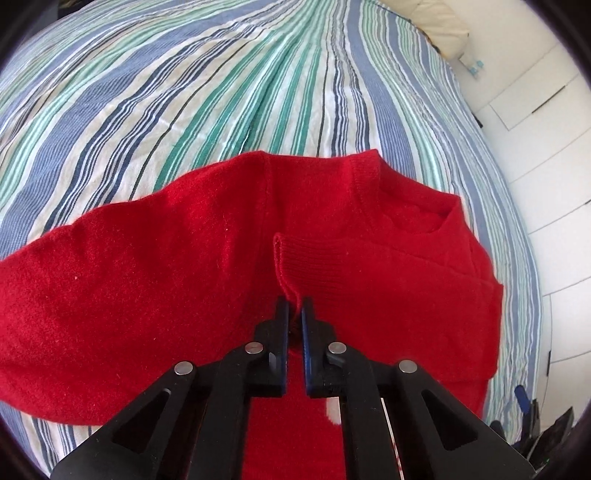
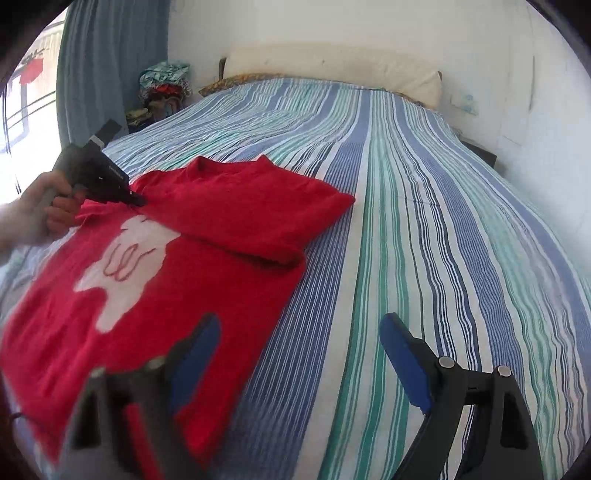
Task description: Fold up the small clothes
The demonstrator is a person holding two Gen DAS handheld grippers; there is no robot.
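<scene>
Red sweater [image 2: 207, 236] with white motif, sleeve folded across, on bed

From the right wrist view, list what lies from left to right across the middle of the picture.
The person's left hand → left tongs, shut on the red sweater → white figure on the sweater → striped bedspread → white wall.

bed [image 2: 424, 206]: blue, green and white striped cover, fills most of both views | pillow [image 2: 332, 70]: cream, at far end against white wall [image 2: 369, 26] | curtain [image 2: 110, 55]: blue-grey, far left beside bright window [image 2: 22, 110] | pile of clothes [image 2: 164, 88]: by the curtain | floor [image 1: 546, 192]: white boards, daylit
</scene>
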